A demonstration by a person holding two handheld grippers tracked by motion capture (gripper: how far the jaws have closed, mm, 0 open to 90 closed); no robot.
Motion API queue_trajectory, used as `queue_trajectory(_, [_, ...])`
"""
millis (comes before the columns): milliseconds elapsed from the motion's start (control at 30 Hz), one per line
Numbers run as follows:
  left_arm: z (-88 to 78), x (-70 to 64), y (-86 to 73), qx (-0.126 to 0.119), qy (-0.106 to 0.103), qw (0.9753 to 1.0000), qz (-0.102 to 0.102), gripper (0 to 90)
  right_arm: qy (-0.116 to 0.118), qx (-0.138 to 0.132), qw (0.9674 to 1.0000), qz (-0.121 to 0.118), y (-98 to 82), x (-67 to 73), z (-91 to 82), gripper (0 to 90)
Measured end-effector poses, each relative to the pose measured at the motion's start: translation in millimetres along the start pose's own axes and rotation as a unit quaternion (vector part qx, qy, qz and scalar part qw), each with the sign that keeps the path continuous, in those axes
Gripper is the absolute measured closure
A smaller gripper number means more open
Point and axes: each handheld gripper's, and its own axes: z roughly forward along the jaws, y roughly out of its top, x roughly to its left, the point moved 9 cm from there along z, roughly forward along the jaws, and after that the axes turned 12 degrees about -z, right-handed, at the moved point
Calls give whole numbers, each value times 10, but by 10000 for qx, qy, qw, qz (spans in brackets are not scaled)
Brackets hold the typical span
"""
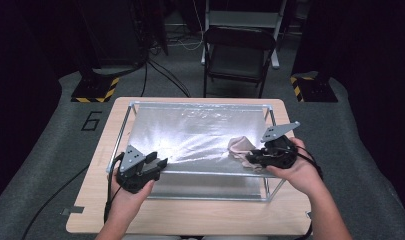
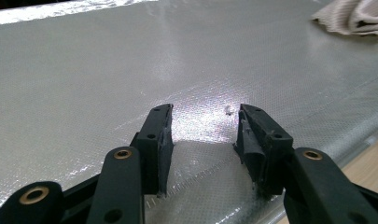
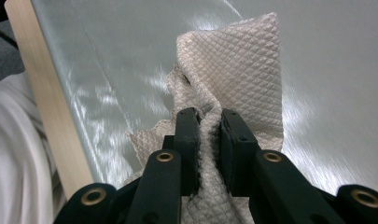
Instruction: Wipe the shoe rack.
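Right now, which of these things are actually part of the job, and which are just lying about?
In use:
- cloth, pinched by the right gripper
- silvery sheet under it
- left gripper, open over the sheet
- metal frame

Just there:
- folding chair
- floor cables

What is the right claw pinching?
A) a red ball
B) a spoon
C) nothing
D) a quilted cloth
D: in the right gripper view the right claw has its jaws closed on a bunched, diamond-patterned quilted cloth lying on the shiny silver sheet.
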Motion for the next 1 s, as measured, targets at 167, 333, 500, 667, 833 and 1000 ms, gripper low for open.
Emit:
queue_trajectory(167, [-1, -1, 1, 6, -10, 10000, -22, 548, 95, 27, 9997, 202, -197, -47, -200, 782])
queue_trajectory(333, [7, -1, 4, 45, -16, 10000, -65, 548, 141, -158, 9990, 403, -243, -68, -213, 788])
queue_trajectory(500, [5, -3, -5, -10, -13, 10000, -73, 553, -23, -62, 9995, 294, -138, -51, -89, 793])
queue_trajectory(667, [9, -8, -4, 18, 5, 10000, -56, 554, 18, 19, 10000, 84, 146, 95, 152, 793])
queue_trajectory(833, [17, -15, -3, 2, 33, 10000, -44, 556, 56, 225, 9997, -86, 325, 190, 317, 793])
queue_trajectory(1000, [19, -21, -7, -1, 36, 9999, -101, 557, 67, 324, 9990, -289, 509, 264, 494, 793])
